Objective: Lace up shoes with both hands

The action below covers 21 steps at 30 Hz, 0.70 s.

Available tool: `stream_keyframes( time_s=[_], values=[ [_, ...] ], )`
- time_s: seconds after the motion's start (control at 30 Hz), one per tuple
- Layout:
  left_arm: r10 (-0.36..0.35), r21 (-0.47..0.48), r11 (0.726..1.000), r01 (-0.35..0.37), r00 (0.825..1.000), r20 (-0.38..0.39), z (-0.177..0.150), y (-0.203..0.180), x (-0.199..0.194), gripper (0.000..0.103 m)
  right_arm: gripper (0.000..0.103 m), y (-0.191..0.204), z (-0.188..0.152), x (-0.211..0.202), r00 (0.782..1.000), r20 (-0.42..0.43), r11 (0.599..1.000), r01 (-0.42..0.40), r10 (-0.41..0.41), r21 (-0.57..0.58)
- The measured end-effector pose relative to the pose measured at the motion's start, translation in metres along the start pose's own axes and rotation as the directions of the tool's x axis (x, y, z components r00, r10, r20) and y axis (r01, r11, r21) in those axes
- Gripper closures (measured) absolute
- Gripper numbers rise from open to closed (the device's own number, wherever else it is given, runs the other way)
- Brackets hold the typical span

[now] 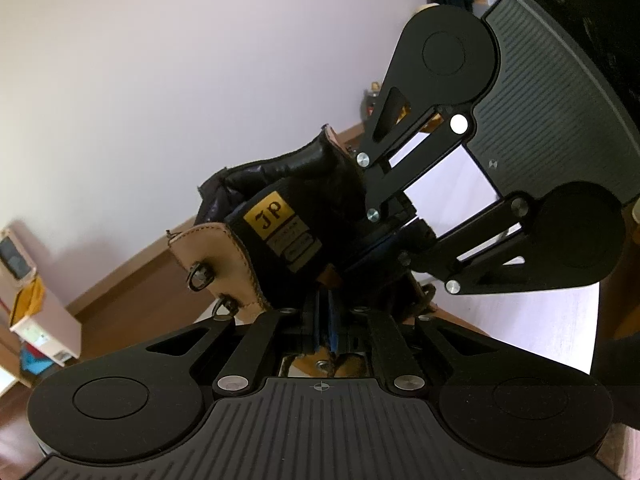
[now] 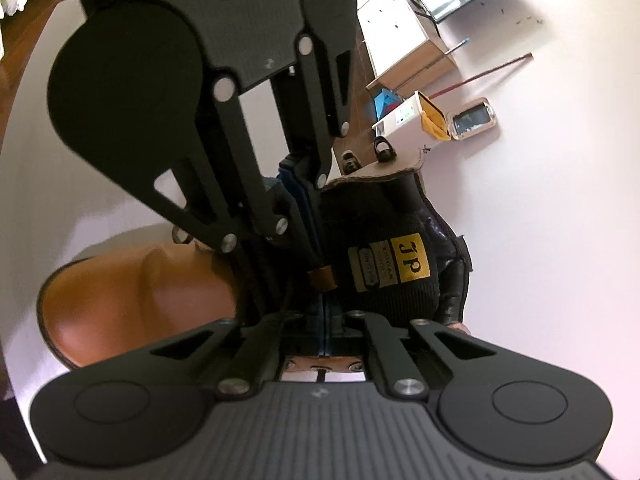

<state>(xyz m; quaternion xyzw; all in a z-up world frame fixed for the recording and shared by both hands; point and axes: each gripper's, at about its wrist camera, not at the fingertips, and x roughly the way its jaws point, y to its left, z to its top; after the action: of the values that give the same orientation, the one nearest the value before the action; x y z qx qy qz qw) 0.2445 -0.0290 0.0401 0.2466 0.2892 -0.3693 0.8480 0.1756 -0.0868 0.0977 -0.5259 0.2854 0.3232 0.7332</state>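
- We hold the left gripper [image 1: 325, 322] with its blue-padded jaws drawn nearly together; something thin and tan shows at the tips, but we cannot tell from its own camera whether the pads press on it.
- In the right wrist view, the right gripper [image 2: 327, 326] has its pads closed flat against each other, with a dark lace [image 2: 320, 280] bearing a tan leather-coloured tip rising just above them; we judge it is pinched there, though the contact itself is hidden.
- The tan leather boot with a black knitted tongue [image 2: 384, 264] lies tipped on the white table [image 2: 540, 240], its rounded brown toe [image 2: 132, 292] to the left in that view and the collar to the upper right.
- Both claws meet over the boot's lacing zone, just below the yellow "JP" label [image 1: 270, 214] on the tongue, each seen crossing the other's view from above.
- We judge this crowding is deliberate: one claw steadies the lace end while the other stands ready to take it on.
- The tan collar flap with its black metal lace hooks [image 1: 199, 276] stands free beside the left claw, no lace round them yet, so the upper lacing looks undone.
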Motion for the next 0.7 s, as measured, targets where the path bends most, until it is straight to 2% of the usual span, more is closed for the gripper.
stream_keyframes(
  time_s=[0.17,0.33,0.43,0.5,0.57,0.7],
  values=[
    [-0.003,0.002,1.000,0.003,1.000,0.006,-0.003,0.000,-0.001,0.090,0.103,-0.009,-0.001,-0.010,0.999,-0.027,0.999,-0.031,0.032,0.044],
    [-0.007,0.012,1.000,0.007,1.000,0.007,-0.004,-0.001,0.002,0.086,0.102,-0.012,-0.003,-0.019,0.999,-0.038,0.998,-0.025,0.027,0.060],
    [-0.001,-0.001,1.000,0.001,1.000,-0.004,-0.002,0.000,0.005,0.095,0.099,-0.015,0.003,-0.014,1.000,-0.015,0.999,0.000,0.001,0.042],
    [0.001,-0.011,1.000,-0.001,1.000,-0.011,-0.001,0.001,0.006,0.096,0.096,-0.016,0.006,-0.007,1.000,-0.009,0.999,-0.006,0.006,0.042],
    [0.001,-0.023,1.000,-0.001,1.000,-0.012,0.000,0.002,0.007,0.096,0.087,-0.014,0.007,-0.002,1.000,-0.005,0.999,-0.004,0.004,0.033],
    [-0.003,-0.040,0.999,0.002,1.000,-0.009,-0.001,0.005,0.009,0.096,0.088,-0.011,0.007,0.005,1.000,-0.009,1.000,0.001,-0.001,0.028]
  ],
)
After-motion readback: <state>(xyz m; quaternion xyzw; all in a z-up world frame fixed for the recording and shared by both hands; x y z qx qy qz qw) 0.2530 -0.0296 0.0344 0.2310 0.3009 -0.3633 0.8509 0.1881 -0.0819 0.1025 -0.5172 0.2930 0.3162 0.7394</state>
